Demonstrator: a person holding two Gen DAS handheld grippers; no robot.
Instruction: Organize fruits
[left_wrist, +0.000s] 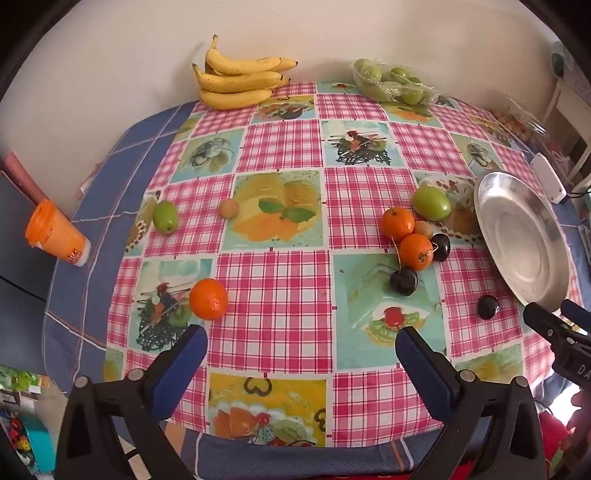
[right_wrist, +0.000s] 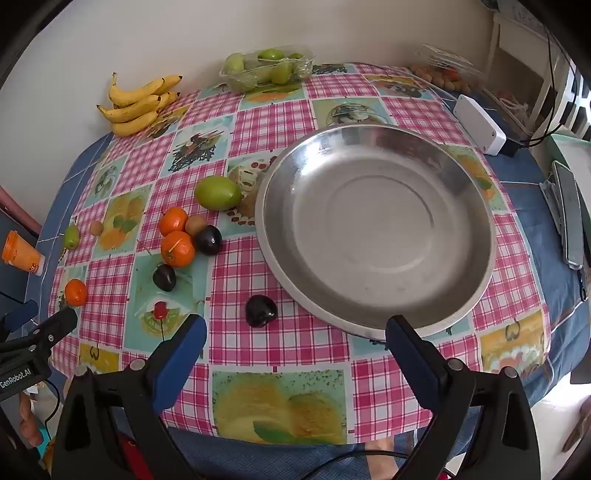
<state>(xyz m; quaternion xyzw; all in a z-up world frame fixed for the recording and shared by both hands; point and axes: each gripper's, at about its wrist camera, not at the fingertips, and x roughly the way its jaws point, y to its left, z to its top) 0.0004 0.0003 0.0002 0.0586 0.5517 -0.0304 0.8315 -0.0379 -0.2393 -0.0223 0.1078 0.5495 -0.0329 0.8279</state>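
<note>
Steel dish (right_wrist: 375, 236) bare, right side of checked tablecloth (right_wrist: 258, 339). Beside it: clustered oranges (right_wrist: 177, 248), dark plums (right_wrist: 208, 240), green fruit (right_wrist: 218, 193); lone plum (right_wrist: 261, 311) near rim. Left gripper (left_wrist: 301, 345) spread wide, gripping nothing; right gripper (right_wrist: 295, 334) likewise.

Metal plate (right_wrist: 376, 236): lay right on the desk (right_wrist: 295, 354).
Fruit cluster (right_wrist: 184, 240): sat just left of the plate.
Bananas (right_wrist: 138, 105): rested far back left.

Pink-checked tablecloth (left_wrist: 280, 147), yellow bananas (left_wrist: 236, 83), orange tangerines (left_wrist: 208, 299), silver dish (right_wrist: 376, 236), seemingly near-black cherries (right_wrist: 261, 311)
</note>
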